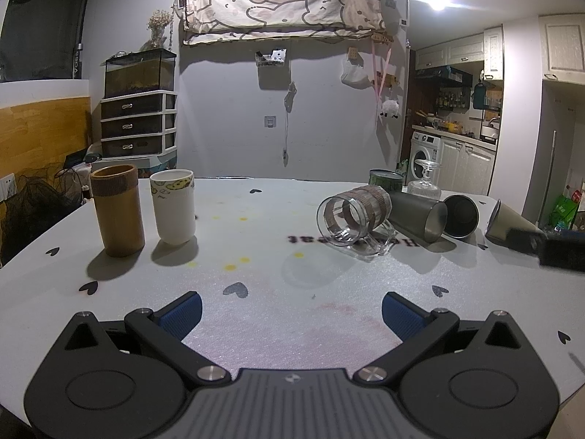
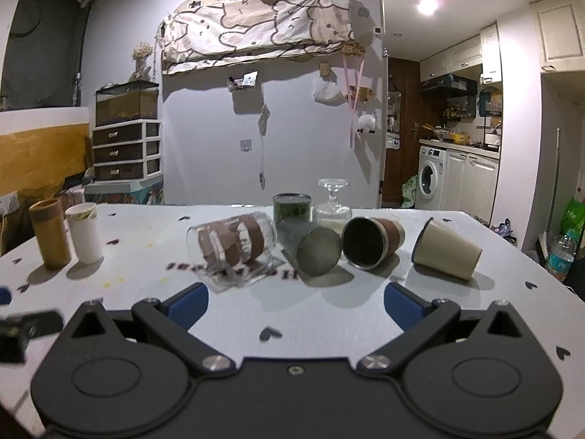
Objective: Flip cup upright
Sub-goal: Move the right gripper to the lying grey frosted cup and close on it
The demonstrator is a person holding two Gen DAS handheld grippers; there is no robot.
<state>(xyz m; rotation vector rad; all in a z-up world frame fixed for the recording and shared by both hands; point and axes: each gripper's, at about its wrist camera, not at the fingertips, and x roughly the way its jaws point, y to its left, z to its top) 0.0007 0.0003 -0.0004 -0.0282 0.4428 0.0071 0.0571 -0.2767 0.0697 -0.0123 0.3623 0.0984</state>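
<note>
Several cups lie on their sides on the white table (image 1: 263, 314): a clear glass mug with a brown sleeve (image 1: 353, 216) (image 2: 234, 243), a grey metal tumbler (image 1: 420, 216) (image 2: 310, 245), a dark cup with a brown band (image 1: 461, 216) (image 2: 371, 243) and a beige cup (image 1: 506, 221) (image 2: 448, 250). A brown cup (image 1: 117, 210) (image 2: 49, 232) and a white cup (image 1: 173, 206) (image 2: 85, 232) stand upright at the left. My left gripper (image 1: 291, 312) is open and empty, short of the cups. My right gripper (image 2: 295, 305) is open and empty, just short of the mug and tumbler.
A green tin (image 2: 291, 207) and a glass lidded jar (image 2: 332, 206) stand behind the fallen cups. The right gripper shows as a dark blurred shape at the right edge of the left wrist view (image 1: 548, 247). The table's far edge lies beyond the jar.
</note>
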